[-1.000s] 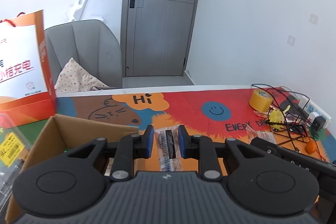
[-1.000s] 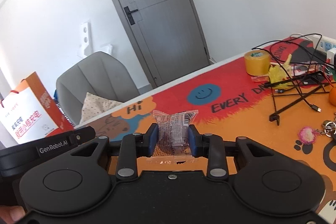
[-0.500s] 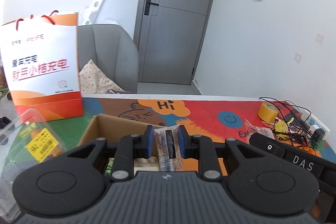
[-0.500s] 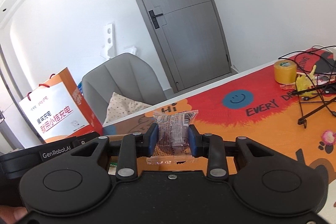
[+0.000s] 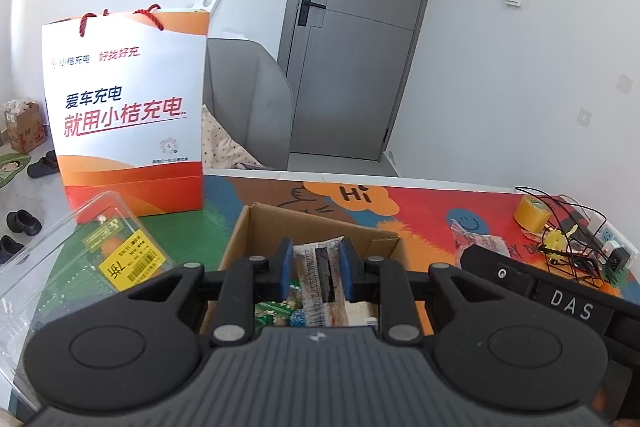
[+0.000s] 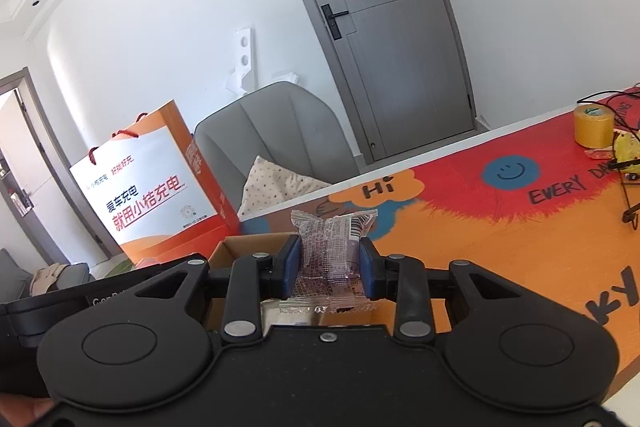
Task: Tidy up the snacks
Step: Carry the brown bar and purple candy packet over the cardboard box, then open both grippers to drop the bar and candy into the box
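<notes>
Left gripper [image 5: 313, 263] clamped on long clear-wrapped snack bar with dark filling [image 5: 320, 275], held above open brown cardboard box [image 5: 256, 227] containing other packets. Right gripper [image 6: 329, 269] clamped on clear-wrapped purple round snack [image 6: 330, 251], over colourful cartoon table mat [image 6: 500, 239], just right of box. White-and-orange paper gift bag [image 5: 128, 115] stands behind box; clear plastic clamshell tray [image 5: 60, 267] left.

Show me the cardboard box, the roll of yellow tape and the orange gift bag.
cardboard box [image 5: 240, 239], left wrist view, left wall.
roll of yellow tape [image 6: 593, 127], right wrist view, outer side.
orange gift bag [image 5: 128, 115], left wrist view, white front panel.
</notes>
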{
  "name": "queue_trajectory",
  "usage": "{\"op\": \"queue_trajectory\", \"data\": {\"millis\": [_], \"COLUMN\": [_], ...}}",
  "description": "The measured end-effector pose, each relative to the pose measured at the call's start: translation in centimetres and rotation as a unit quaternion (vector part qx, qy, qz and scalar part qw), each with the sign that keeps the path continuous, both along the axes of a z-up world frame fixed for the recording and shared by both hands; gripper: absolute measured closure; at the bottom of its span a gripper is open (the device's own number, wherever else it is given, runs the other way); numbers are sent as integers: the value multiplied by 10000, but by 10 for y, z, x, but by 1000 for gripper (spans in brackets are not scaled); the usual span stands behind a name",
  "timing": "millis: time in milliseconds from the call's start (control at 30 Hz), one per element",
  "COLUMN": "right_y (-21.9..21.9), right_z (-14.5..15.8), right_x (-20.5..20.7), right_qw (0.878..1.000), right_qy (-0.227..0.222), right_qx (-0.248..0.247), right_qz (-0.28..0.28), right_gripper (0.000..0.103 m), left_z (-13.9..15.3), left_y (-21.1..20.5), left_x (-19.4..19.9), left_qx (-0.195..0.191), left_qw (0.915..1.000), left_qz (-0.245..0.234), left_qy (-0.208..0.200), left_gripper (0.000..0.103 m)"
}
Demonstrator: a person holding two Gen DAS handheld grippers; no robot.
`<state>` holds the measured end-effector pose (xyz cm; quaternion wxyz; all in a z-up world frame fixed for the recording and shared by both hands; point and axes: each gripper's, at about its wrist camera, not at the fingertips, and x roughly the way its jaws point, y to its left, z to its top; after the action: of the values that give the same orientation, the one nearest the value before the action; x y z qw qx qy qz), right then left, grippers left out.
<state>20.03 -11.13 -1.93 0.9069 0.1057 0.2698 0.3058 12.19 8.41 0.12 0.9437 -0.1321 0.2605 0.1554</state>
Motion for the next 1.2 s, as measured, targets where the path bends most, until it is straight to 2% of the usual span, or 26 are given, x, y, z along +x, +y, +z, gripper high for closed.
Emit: {"op": "queue_trajectory", "data": {"millis": [367, 700, 1033, 1100, 1200], "right_y": [33, 56, 86, 92, 91], "right_z": [-8, -12, -12, -12, -11], "right_x": [-4, 3, 3, 2, -1], "right_qw": [9995, 9988, 9969, 9954, 9955], "right_qy": [117, 190, 316, 413, 404], "right_qx": [-99, -146, -202, -208, -203], "right_qz": [289, 420, 688, 833, 828], "right_gripper": [71, 71, 71, 68, 60], "left_z": [-22, -19, -18, -17, -17], "left_y": [27, 45, 66, 71, 75], "left_x": [-1, -15, -29, -33, -37], "left_qx": [-259, -412, -460, -468, -491], "left_qw": [9993, 9989, 9980, 9976, 9969], "left_qz": [58, 108, 411, 487, 591], "left_qy": [244, 173, 165, 155, 154], "left_gripper": [76, 76, 69, 68, 60]}}
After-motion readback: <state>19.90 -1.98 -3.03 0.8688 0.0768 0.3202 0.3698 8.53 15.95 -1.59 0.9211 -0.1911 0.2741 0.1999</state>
